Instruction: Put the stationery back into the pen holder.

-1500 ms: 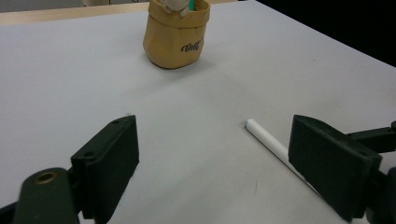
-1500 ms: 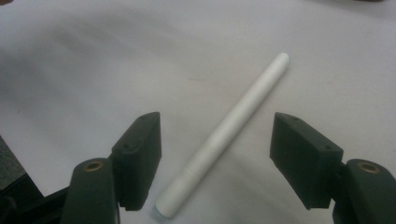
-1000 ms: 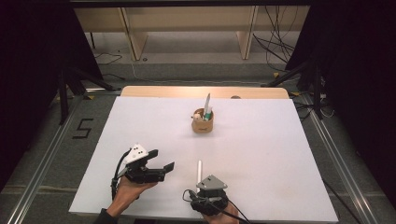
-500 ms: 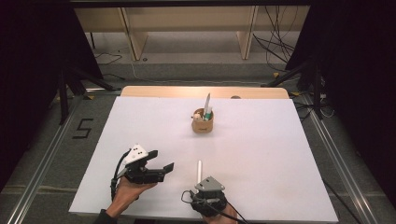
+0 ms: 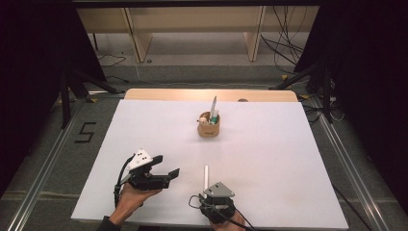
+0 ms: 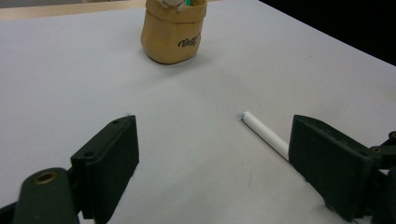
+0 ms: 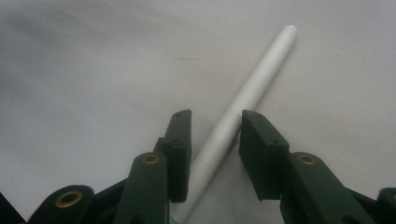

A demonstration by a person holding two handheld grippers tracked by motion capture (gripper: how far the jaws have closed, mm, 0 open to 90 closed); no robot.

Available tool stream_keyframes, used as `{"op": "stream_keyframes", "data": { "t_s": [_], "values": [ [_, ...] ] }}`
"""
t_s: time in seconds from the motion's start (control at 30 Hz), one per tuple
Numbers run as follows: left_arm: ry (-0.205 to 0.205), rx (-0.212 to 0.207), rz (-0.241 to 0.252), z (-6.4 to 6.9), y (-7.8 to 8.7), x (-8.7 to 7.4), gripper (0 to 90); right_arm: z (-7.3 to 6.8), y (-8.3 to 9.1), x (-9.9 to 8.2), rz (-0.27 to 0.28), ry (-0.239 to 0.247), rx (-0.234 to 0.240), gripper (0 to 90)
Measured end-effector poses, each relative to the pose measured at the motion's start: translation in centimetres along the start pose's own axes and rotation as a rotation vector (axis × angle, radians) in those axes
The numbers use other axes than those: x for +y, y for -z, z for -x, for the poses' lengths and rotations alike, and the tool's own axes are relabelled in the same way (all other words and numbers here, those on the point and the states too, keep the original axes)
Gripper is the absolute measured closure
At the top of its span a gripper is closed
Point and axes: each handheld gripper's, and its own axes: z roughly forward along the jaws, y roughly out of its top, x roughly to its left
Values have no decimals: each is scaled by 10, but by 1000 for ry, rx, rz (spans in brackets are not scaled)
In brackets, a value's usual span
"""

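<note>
One white pen [image 7: 243, 98] lies between my right gripper [image 7: 215, 140]'s jaws, which have just been closing without pinching it yet. My left gripper [image 6: 210, 163], lower left in the high view, stands wide apart and empty. One tan cup [image 5: 209, 126] holding pens sits at centre.

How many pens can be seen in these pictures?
3 at least: a white pen lies on the table between the right hand-held gripper's jaws; two stand in the tan cup; more may be hidden inside.

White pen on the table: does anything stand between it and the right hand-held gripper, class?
Nothing visible does. The white pen lies on the table between the jaws of the right hand-held gripper, which have just been closing around it with small gaps left.
</note>
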Motion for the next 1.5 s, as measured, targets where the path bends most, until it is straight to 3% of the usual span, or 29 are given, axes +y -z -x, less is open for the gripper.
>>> {"op": "stream_keyframes", "data": {
  "t_s": [0.23,0.5,1.1,1.5],
  "values": [
    [-1,-2,-3,1,-1,0,157,3,1,-2,11,-53,-3,713],
    [-5,-5,-8,1,-1,-1,156,3,1,-3,19,-80,-8,788],
    [8,8,-8,-1,-1,-1,157,11,5,0,48,-100,29,794],
    [43,-4,-13,0,-1,0,156,22,18,7,122,-107,42,794]
  ]
}}
